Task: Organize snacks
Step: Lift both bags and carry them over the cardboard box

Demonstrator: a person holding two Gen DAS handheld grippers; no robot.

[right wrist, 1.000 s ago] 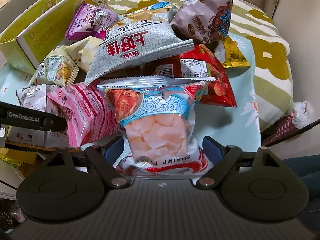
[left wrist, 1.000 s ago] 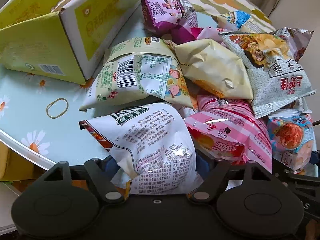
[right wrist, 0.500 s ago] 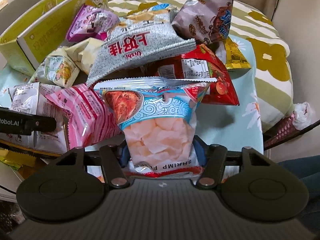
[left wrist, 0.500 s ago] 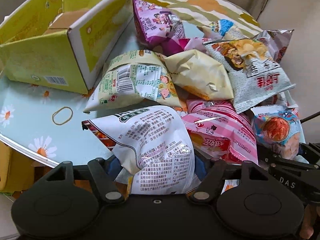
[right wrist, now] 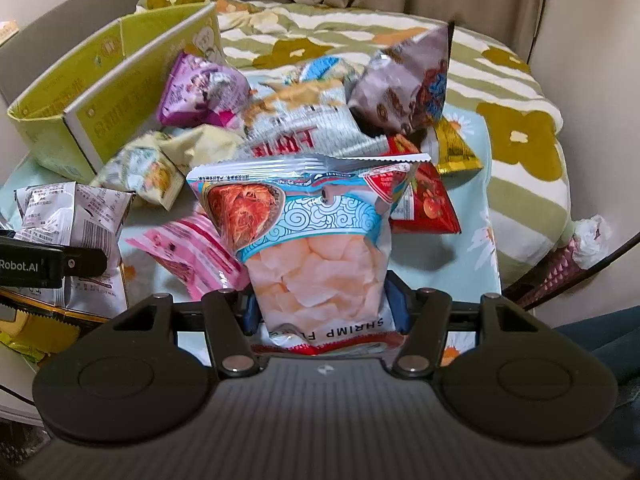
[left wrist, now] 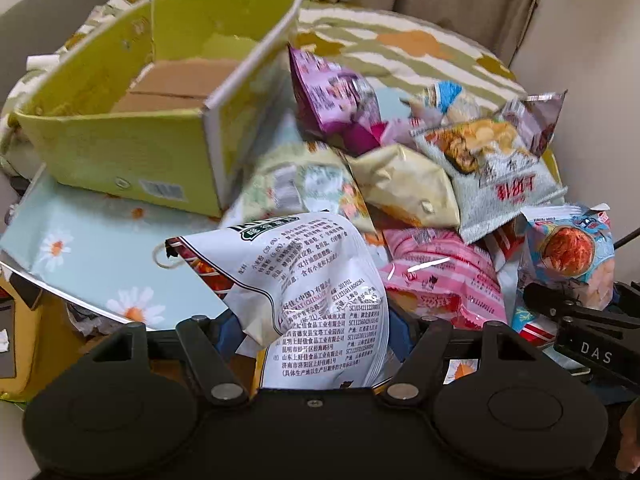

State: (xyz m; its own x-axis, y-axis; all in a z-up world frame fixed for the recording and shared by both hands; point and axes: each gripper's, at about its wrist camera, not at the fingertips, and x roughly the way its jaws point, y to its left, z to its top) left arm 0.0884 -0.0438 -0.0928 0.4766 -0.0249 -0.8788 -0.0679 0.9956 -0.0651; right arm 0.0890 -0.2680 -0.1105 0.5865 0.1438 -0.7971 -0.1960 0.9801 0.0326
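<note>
Two hand-held grippers over a round bench [left wrist: 92,240] covered with a pale blue daisy-print cloth. The left gripper [left wrist: 316,332] has its fingers closed on the lower part of a white snack bag [left wrist: 312,280] printed with black Chinese text; the bag stands up between the blue pads, its upper edge tilted toward the box. The right gripper [right wrist: 326,306] has its fingers closing on a shrimp-chip bag [right wrist: 316,240], blue and white with a clear window of pale pink chips; the pads press its lower sides and the bag stands upright above the pile, its serrated top edge uppermost.

Left of the pile stands an open yellow-green cardboard box [left wrist: 132,152], its brown inner flaps visible and its interior otherwise bare. Just beside its right wall lie the loose snacks in a heap: a purple bag [left wrist: 336,100] at the back, a cream bag [left wrist: 408,188], a pale green bag [left wrist: 304,184] blurred by motion, a grey bag with red characters [left wrist: 500,176], and a pink striped bag [left wrist: 440,276] nearest the grippers. From the right wrist view a brown bag [right wrist: 408,88] stands at the far edge of the heap, with a red bag [right wrist: 428,204] and a gold bag [right wrist: 454,152] below it.

Behind the bench lies a bed with a green-striped floral blanket [right wrist: 520,120].
</note>
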